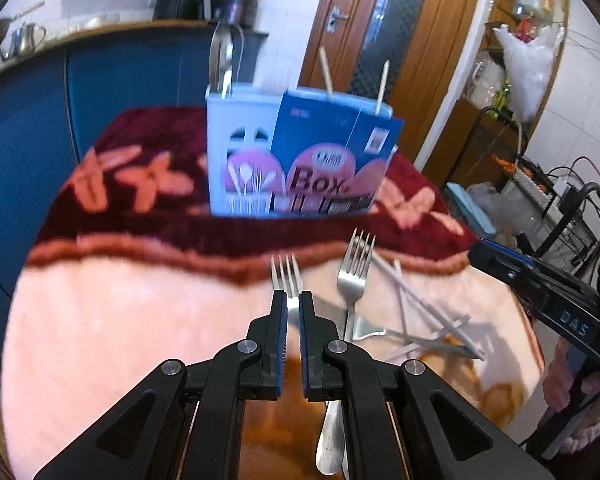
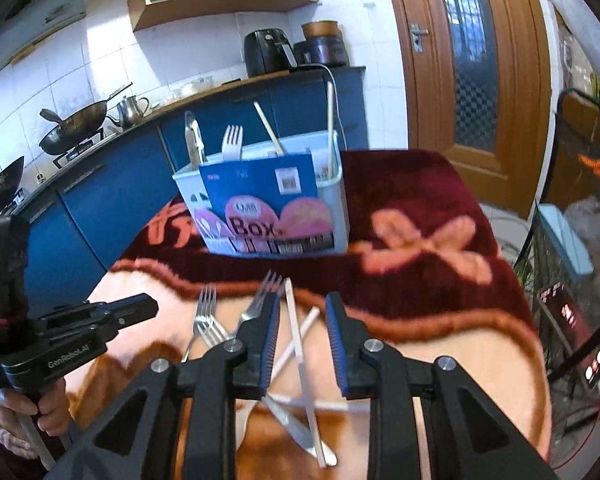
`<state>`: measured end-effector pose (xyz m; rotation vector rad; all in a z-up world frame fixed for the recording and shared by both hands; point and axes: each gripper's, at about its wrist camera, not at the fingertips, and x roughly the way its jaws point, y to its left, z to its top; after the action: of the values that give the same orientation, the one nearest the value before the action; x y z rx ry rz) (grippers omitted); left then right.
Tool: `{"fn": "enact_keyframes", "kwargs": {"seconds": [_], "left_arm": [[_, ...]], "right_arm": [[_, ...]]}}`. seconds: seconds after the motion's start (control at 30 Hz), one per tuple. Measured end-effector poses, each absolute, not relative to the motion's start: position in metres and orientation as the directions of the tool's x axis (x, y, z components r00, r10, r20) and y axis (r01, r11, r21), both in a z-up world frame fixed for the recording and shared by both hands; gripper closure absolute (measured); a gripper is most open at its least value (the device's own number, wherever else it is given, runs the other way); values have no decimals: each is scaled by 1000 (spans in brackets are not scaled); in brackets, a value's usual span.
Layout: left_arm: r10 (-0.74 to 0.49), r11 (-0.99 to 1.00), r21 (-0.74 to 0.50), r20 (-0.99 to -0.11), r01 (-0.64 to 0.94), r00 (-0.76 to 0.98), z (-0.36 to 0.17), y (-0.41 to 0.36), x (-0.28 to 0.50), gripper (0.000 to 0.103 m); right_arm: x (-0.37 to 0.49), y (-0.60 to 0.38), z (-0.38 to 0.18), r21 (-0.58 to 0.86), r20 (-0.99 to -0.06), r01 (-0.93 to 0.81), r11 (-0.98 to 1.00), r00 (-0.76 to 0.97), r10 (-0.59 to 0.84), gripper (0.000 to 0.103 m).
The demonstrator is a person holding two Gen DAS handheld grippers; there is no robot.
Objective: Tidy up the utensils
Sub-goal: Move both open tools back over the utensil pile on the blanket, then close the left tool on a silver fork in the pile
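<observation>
A soft blanket (image 1: 100, 320) in pink and dark red covers the bench. At its far side stands a light blue box (image 1: 240, 120) with a blue card (image 1: 332, 152) that says "Box" leaning on its front. Some things already stand upright in the box: metal handles (image 1: 224, 60) at one end, a white plastic fork (image 2: 232, 142) and two pale sticks (image 2: 330, 128).

Nearer, more utensils lie loose on the blanket. One metal fork (image 1: 286, 274) lies right in front of the left tongs (image 1: 293, 312), with its prongs pointing at the box. A second metal fork (image 1: 354, 276) lies just beside it. To the right of the forks is a crossed pile of white sticks (image 2: 296, 332), with a metal knife (image 2: 296, 432) under them.

The left tongs are nearly shut, with only a thin gap between the tips. The first fork's neck shows in that gap, but I cannot tell if the tips hold it or just hang over it.

The right tongs (image 2: 302, 320) are partly open and hold nothing. They hang over the pile of white sticks, and one stick shows in the gap between the tips. A hand (image 2: 24, 412) holds the grip of the left tongs.
</observation>
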<state>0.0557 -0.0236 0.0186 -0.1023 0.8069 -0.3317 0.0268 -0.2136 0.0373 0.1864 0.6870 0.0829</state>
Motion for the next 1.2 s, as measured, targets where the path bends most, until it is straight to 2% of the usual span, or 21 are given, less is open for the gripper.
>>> {"fn": "enact_keyframes", "kwargs": {"seconds": [0.23, 0.67, 0.83, 1.03, 1.2], "left_arm": [[-306, 952, -234, -776, 198, 552, -3, -28, 70, 98], [-297, 945, -235, -906, 225, 301, -5, -48, 98, 98], [-334, 935, -302, -924, 184, 184, -11, -50, 108, 98], [-309, 942, -278, -937, 188, 161, -15, -58, 113, 97], [-247, 950, -212, -959, 228, 136, -14, -72, 119, 96]], "right_arm": [[19, -229, 21, 233, -651, 21, 972, 746, 140, 73], [12, -250, 4, 310, -653, 34, 950, 734, 186, 71], [10, -255, 0, 318, -653, 38, 947, 733, 190, 70], [10, -260, -3, 328, -654, 47, 943, 732, 191, 70], [10, -258, -3, 334, -653, 43, 942, 731, 198, 70]]}}
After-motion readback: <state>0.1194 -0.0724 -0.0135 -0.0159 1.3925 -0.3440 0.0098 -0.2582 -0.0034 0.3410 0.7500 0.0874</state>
